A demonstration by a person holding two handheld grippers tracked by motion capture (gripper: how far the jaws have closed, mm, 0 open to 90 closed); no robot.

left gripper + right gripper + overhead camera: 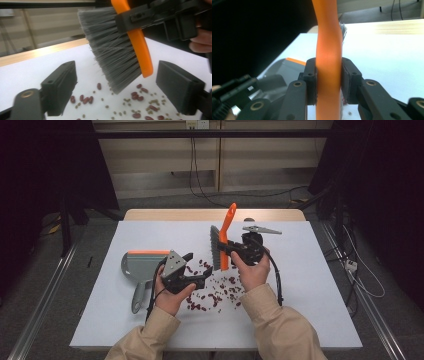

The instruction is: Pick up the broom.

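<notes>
Brush [220, 242], orange-handled with grey bristles: clamped at the handle [329, 57] between the jaws of the right gripper [231, 249], which are closed narrow on it; held off the table [310, 285] with the bristles turned toward the person's left and the handle tip rising away from the person. Left gripper [196, 272]: jaws spread wide, holding nothing, hovering low over the spill with the bristles [113, 50] just ahead of it in the left gripper view. Dustpan [141, 270]: grey with an orange lip, lying flat on the table to the left of the left gripper, unheld. Beans [215, 290]: dark red ones mixed with smaller pale ones, scattered loose on the white table surface, lying below and slightly to the right of the bristle tips and between the two hands; the nearest ones sit just under the brush, not touching it. Risks, as judged: with the dustpan unheld and set apart from the spill, a sweep toward it could push it away or drive beans past its lip; a fast stroke could flick the round beans across the smooth surface and off the table edge; the grip is on a narrow curved handle, so downward pressure may twist the brush in the jaws.
</notes>
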